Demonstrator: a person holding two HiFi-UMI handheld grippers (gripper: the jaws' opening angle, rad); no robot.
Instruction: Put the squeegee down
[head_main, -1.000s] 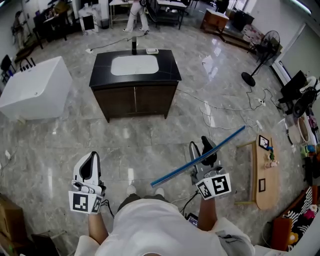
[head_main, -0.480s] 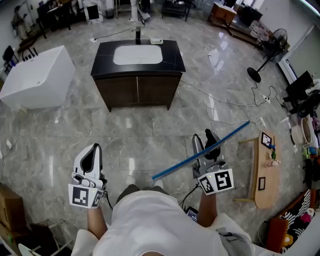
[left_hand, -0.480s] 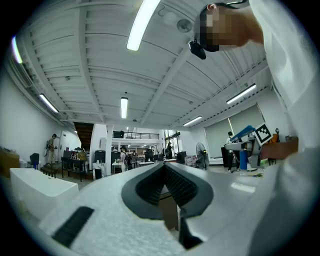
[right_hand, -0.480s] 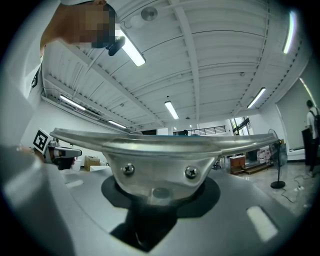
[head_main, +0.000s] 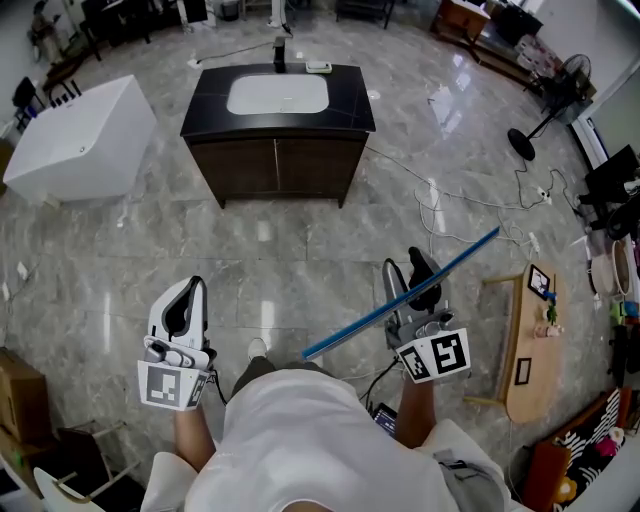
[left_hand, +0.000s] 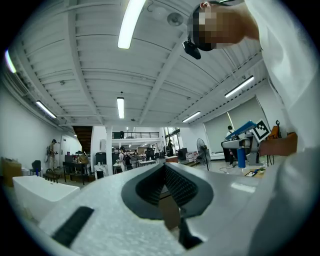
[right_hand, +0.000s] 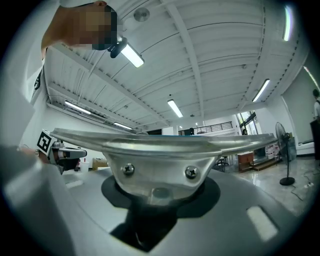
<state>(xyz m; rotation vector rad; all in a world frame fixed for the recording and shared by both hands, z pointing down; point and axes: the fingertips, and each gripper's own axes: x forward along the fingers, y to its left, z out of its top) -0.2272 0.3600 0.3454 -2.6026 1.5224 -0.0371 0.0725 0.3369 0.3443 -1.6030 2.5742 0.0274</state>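
Note:
The squeegee (head_main: 352, 331) has a long blue blade that slants up to the right, held above the floor. My right gripper (head_main: 411, 272) is shut on its middle. In the right gripper view its metal head (right_hand: 161, 146) with two screws spans the picture, clamped between the jaws. My left gripper (head_main: 184, 296) is level at the lower left, shut with nothing in it. In the left gripper view its jaws meet at the tips (left_hand: 165, 171), and the right gripper with the blue blade (left_hand: 246, 129) shows at the far right.
A dark vanity cabinet with a white sink (head_main: 277, 130) stands ahead on the marble floor. A white box (head_main: 75, 140) is to its left. Cables (head_main: 440, 212) trail across the floor on the right, near a low wooden table (head_main: 530, 350) and a standing fan (head_main: 545, 120).
The vanity and the white box have slid up the picture, as the person moves back from them. Both grippers keep their pose, and the squeegee stays clamped in the right one.

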